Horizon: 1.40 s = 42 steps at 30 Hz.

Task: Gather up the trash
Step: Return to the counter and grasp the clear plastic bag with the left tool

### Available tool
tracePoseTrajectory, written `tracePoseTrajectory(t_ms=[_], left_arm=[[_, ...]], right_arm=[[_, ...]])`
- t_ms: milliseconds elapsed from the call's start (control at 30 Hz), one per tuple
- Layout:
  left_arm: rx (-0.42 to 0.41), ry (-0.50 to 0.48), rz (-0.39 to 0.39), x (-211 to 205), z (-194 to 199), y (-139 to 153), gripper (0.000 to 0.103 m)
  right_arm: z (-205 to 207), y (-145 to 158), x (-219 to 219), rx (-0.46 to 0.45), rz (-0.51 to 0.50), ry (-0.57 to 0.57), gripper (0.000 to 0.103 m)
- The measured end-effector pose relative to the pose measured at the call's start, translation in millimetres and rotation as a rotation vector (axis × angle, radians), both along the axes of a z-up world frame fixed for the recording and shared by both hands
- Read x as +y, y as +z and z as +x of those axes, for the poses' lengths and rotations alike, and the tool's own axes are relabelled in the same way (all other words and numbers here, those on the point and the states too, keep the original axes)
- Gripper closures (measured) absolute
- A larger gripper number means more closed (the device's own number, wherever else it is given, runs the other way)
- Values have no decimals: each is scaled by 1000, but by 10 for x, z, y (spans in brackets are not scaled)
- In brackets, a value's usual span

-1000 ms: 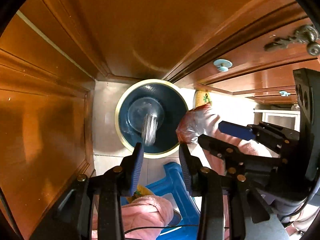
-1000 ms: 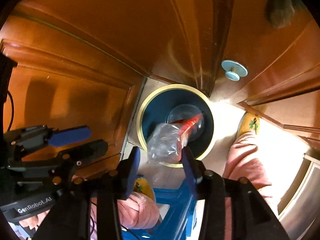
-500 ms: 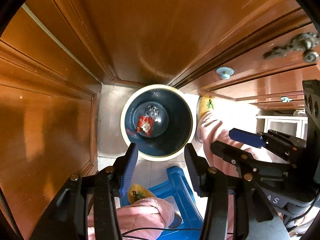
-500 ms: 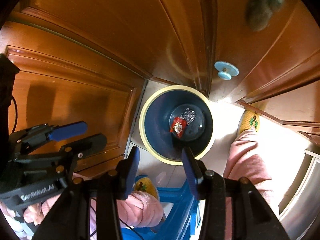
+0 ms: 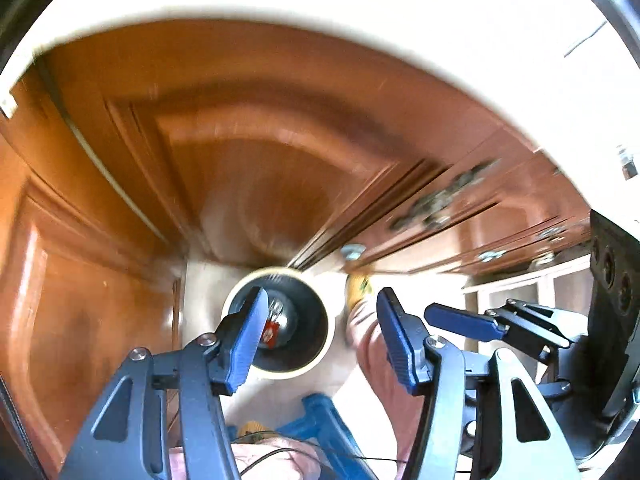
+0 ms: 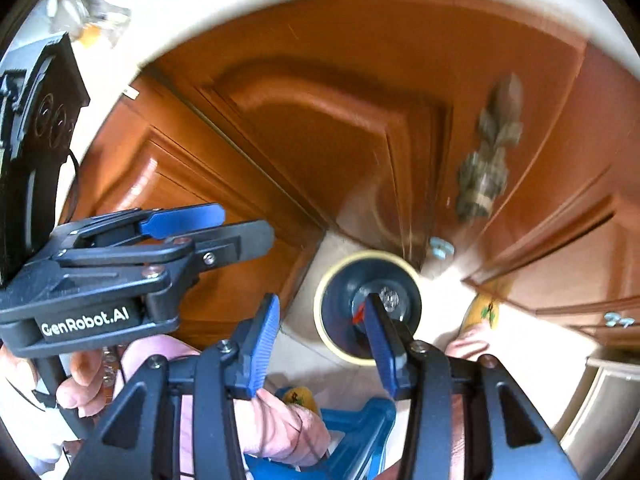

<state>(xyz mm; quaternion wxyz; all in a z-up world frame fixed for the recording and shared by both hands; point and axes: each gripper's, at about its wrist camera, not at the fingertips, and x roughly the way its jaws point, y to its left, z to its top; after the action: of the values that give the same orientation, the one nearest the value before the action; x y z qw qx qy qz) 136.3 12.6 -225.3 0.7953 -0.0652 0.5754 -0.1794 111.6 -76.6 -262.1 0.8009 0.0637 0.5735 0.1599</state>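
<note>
Both grippers, left [image 5: 320, 334] and right [image 6: 320, 338], now sit higher above bin [image 5: 320, 354]; left fingers just opened wider, both empty; trash [image 5: 271, 330] lies inside; next: find more trash

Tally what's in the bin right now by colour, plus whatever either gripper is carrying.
In the bin, as far as the blur allows:
Red wrapper: 1
Clear or silvery crumpled piece: 1
Carried by the left gripper, jaws just been opening, nothing between them: 0
Carried by the right gripper, nothing between its jaws: 0
Total: 2
</note>
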Motion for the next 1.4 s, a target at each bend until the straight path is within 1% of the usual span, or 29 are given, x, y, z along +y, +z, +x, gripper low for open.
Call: tracePoseTrajectory(t_ms=[67, 133, 233, 300, 433, 567, 667, 733, 800, 833, 867, 967, 1100, 1167, 1400], left_arm=[[-41, -5, -27, 6, -19, 244, 46], [-92, -6, -36, 14, -28, 472, 41], [-171, -9, -48, 40, 4, 860, 39], [-211, -12, -47, 43, 27, 1078, 37], [-311, -27, -30, 37, 136, 1553, 28], [-391, -39, 10, -1, 327, 1935, 27], [-435, -34, 74, -43, 552, 2150, 27], [-455, -36, 106, -33, 720, 2267, 27], [-471, -33, 142, -98, 919, 2314, 27], [-472, -33, 156, -103, 1017, 2276, 27], [-468, -32, 163, -90, 1133, 2298, 27], [-440, -24, 170, -72, 1501, 2234, 27], [-393, -11, 153, -55, 1924, 2085, 27], [-370, -1, 144, -48, 2122, 2011, 27], [-275, 27, 67, -42, 2661, 1783, 27]], right_arm=[[-20, 202, -8, -34, 2, 3, 59], [-10, 397, -36, -64, 11, 1, 59], [21, 709, -78, -101, 36, -2, 59], [70, 906, -94, -127, 39, -2, 58], [262, 1304, -184, -180, 37, -13, 58], [519, 1679, -306, -219, 56, -56, 58], [755, 1938, -404, -267, 56, -91, 58], [903, 2054, -440, -290, 42, -111, 58], [1083, 2133, -477, -297, 33, -130, 58], [1196, 2174, -496, -298, 38, -138, 58], [1297, 2202, -517, -299, 45, -144, 58], [1564, 2244, -587, -297, 55, -169, 58], [1892, 2172, -656, -268, 90, -193, 58], [1991, 2138, -682, -259, 101, -198, 58], [2284, 1979, -679, -236, 97, -185, 58]])
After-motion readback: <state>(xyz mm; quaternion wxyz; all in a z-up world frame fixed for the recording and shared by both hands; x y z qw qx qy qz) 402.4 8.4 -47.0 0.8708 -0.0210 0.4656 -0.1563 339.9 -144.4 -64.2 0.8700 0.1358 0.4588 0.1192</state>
